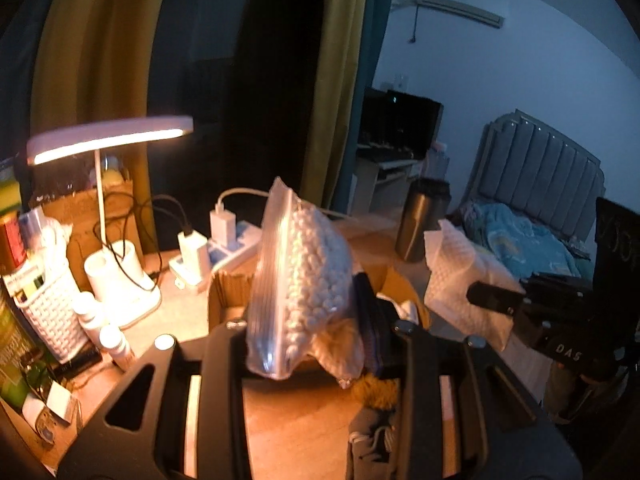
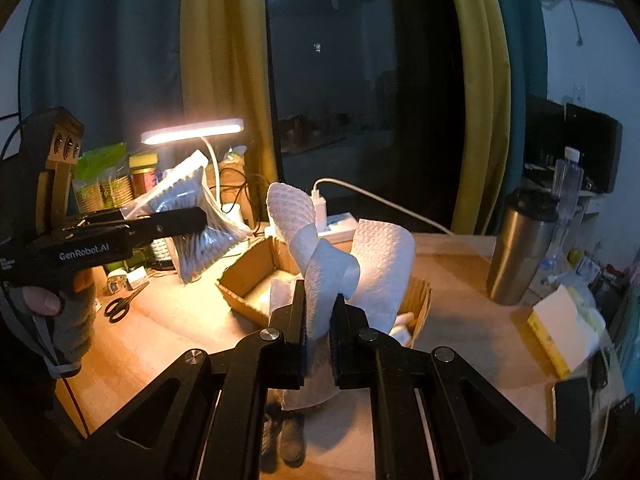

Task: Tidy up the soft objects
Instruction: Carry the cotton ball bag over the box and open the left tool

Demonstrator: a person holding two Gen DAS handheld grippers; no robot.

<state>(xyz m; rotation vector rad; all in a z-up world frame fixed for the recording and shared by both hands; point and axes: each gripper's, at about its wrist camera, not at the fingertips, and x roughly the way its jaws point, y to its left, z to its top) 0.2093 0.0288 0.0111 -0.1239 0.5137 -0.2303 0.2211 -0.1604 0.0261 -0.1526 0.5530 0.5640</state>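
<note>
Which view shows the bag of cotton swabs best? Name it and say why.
The left wrist view: the bag of cotton swabs fills the centre, clamped upright in the left claw, swab tips clear through the plastic. The right wrist view shows the same bag smaller, off to the side, partly crossed by a claw finger.
</note>
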